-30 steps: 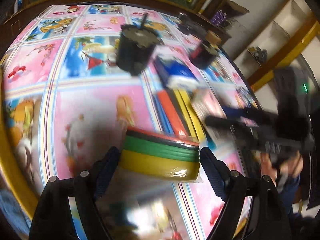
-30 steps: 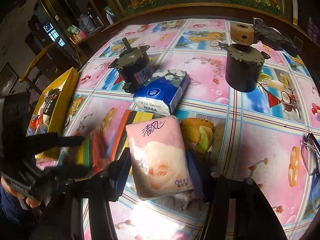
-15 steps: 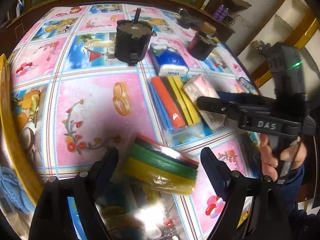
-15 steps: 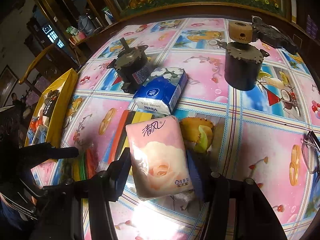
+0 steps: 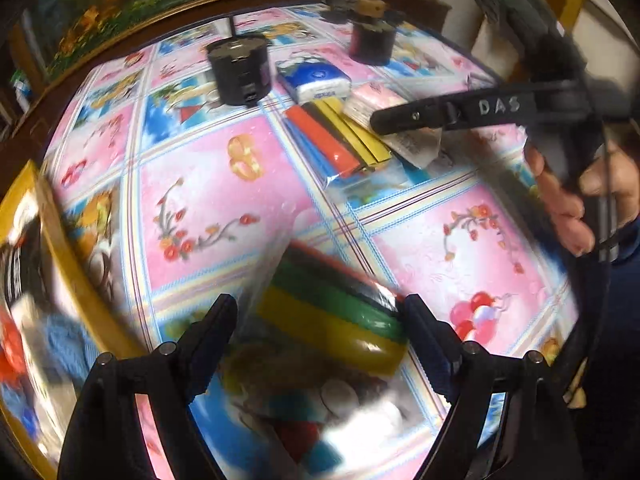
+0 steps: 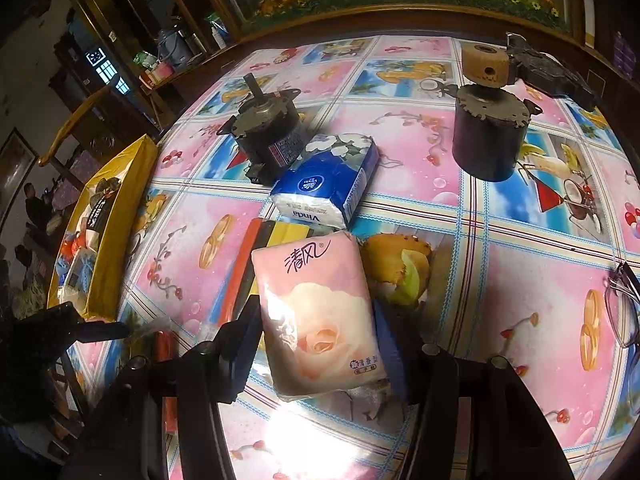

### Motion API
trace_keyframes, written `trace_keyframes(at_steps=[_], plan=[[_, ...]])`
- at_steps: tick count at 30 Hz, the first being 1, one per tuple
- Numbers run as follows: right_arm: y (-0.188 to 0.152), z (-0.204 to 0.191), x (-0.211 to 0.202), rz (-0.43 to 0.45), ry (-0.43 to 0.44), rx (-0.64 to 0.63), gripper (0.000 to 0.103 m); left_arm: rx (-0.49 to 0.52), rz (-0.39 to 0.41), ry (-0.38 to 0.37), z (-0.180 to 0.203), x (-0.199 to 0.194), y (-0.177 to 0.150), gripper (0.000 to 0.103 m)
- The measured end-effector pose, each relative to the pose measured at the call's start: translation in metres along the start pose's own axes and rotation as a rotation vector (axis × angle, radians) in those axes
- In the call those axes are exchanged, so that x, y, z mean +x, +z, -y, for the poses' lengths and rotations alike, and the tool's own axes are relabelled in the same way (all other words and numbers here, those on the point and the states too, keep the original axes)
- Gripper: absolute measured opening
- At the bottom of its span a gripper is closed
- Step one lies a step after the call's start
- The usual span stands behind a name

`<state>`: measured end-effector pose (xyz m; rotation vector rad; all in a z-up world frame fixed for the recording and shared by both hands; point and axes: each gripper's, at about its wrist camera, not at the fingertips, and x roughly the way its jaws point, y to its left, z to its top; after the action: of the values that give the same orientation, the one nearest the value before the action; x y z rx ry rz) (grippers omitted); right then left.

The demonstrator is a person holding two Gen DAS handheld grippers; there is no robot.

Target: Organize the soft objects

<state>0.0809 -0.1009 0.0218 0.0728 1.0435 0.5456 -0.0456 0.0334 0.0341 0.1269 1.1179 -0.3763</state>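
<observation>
My left gripper (image 5: 320, 320) is shut on a wrapped pack of sponges (image 5: 332, 308) with yellow, green, black and red layers, held above the table near the yellow box (image 5: 68, 256). My right gripper (image 6: 316, 336) is shut on a pink tissue pack (image 6: 316, 312) with a rose print, over the table's middle. A blue Vinda tissue pack (image 6: 328, 184) lies behind it. A second wrapped sponge pack (image 5: 336, 140) lies flat on the table beside the pink pack. The right gripper shows in the left wrist view (image 5: 404, 124).
Two black motors (image 6: 268, 140) (image 6: 488, 136) stand on the flowered tablecloth (image 6: 520, 280). The yellow box (image 6: 100, 240) at the left edge holds mixed items. Glasses (image 6: 624, 308) lie at the right edge. A dark part (image 6: 548, 72) lies at the back.
My left gripper has carried the sponge pack back and left, away from the other packs and toward the yellow box. My right gripper has stayed in place holding the pink pack.
</observation>
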Motion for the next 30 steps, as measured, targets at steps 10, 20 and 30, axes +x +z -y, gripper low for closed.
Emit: trace_keyframes(at_steps=[10,20,30], plan=[[0.0,-0.003,0.0,0.001,0.007,-0.001,0.059,-0.425,0.03,-0.159,-0.008,-0.007,-0.024,0.092],[0.0,-0.004,-0.005,0.021,0.004,-0.005,0.059,-0.359,0.043,0.041,0.008,0.017,-0.003,0.092],[0.0,-0.007,-0.009,0.039,0.002,-0.015,0.059,-0.303,0.128,0.034,-0.007,0.003,-0.019,0.047]])
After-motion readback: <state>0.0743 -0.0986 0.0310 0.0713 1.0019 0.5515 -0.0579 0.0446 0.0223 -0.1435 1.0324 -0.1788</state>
